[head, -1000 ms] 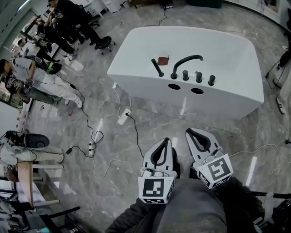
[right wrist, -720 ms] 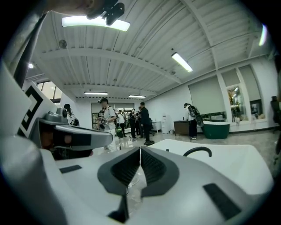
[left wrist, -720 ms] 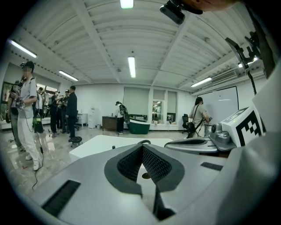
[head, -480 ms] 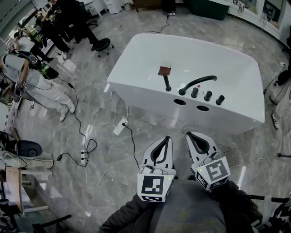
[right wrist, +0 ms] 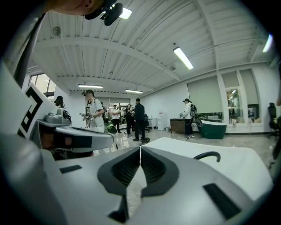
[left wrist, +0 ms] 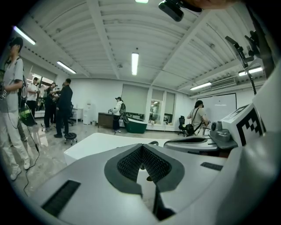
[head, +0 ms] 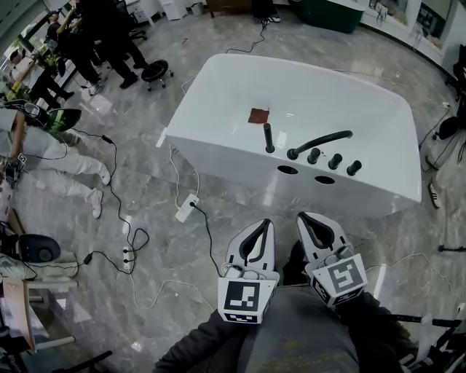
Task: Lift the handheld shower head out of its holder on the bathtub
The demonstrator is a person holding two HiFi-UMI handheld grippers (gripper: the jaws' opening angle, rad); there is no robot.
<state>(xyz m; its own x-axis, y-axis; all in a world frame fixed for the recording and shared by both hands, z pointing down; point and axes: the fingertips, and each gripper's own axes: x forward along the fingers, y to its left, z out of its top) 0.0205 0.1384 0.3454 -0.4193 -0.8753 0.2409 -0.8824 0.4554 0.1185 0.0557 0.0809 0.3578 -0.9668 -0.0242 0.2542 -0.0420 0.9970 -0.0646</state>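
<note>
The white bathtub [head: 364,102] stands on the marble floor ahead of me. On its near rim a black shower handset [head: 268,138] sits upright in its holder, left of a curved black spout [head: 320,140] and three black knobs [head: 335,161]. My left gripper [head: 266,223] and right gripper [head: 303,217] hang side by side over the floor, well short of the tub, both shut and empty. The left gripper view shows shut jaws [left wrist: 141,148] with the tub [left wrist: 96,143] beyond. In the right gripper view, shut jaws [right wrist: 140,151] stand before the tub and spout [right wrist: 206,155].
Cables and a power strip [head: 183,207] lie on the floor left of the tub. Several people stand at the far left near a black stool [head: 154,71]. A dark green tub [head: 331,11] is at the back. Two oval holes [head: 287,170] mark the tub's side.
Both grippers and the head have moved toward the bathtub, which now sits lower and a little larger in the head view. The jaws stayed shut.
</note>
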